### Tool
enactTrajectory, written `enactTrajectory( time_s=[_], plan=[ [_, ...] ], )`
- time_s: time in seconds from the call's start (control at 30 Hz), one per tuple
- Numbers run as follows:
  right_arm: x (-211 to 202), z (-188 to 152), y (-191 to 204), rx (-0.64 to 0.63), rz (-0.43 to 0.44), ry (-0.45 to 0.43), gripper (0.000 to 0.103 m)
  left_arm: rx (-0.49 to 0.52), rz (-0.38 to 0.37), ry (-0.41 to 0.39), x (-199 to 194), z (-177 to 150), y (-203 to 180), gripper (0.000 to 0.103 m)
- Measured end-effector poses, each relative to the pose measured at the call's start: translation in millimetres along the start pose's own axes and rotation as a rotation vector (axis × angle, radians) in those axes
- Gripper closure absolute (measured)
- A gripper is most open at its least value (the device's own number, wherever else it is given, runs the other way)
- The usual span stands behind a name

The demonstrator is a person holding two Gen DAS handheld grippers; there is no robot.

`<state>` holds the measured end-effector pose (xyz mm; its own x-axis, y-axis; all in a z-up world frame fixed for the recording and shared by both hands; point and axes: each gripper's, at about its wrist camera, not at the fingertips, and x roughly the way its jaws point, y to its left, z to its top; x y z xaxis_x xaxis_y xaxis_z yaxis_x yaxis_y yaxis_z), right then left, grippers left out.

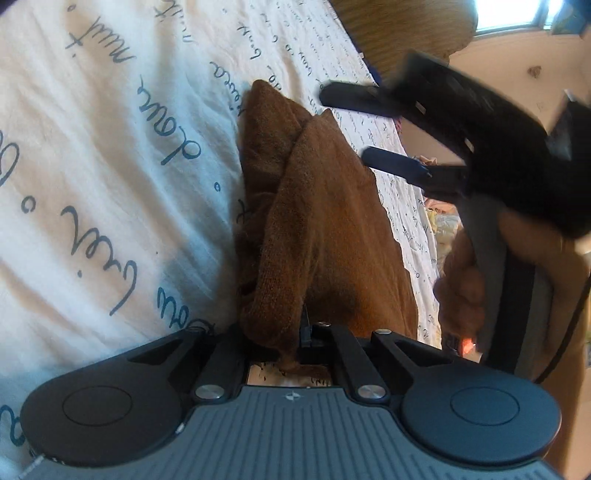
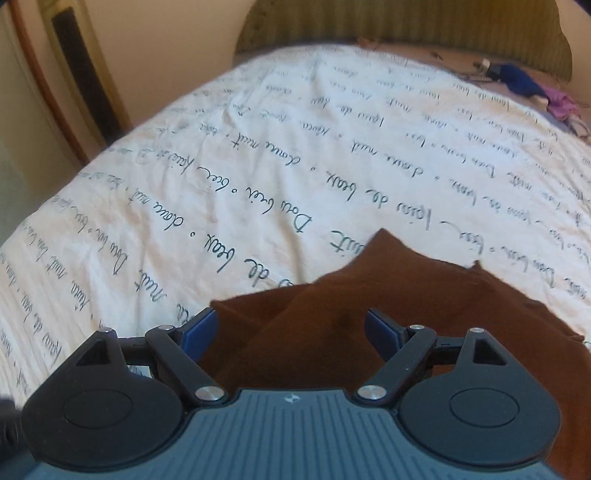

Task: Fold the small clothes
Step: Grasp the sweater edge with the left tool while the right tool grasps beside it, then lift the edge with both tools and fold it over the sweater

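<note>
White quilted bedspread (image 2: 258, 147) printed with lines of dark cursive script covers the bed; green padded headboard (image 2: 406, 29) at the far end. Small heap of blue and purple cloth (image 2: 535, 90) lies near the headboard.

Brown knitted garment (image 1: 325, 221) lies on the bedspread, partly folded, one layer lapped over another.

Right gripper (image 1: 351, 129), black, held in a person's hand (image 1: 465, 280), hangs above the garment's far side. Jaws wide apart, blue pads (image 2: 201, 334) bare, nothing between them.

Left gripper (image 1: 304, 332): jaws drawn together, pinching the near edge of the brown knit.
</note>
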<state>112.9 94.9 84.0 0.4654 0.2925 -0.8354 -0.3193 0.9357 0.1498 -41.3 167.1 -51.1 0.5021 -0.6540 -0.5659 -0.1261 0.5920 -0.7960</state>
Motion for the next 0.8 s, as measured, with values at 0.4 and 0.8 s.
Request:
enactTrajectory(
  time_s=[0.4, 0.8],
  plan=[
    [47, 1, 48, -0.095, -0.189, 0.176, 0.089, 0.015, 0.001, -0.051, 5, -17, -3, 0.095],
    [-39, 1, 5, 0.024, -0.023, -0.025, 0.094, 0.269, 0.078, -0.142, -15, -39, -76, 0.097]
  ],
)
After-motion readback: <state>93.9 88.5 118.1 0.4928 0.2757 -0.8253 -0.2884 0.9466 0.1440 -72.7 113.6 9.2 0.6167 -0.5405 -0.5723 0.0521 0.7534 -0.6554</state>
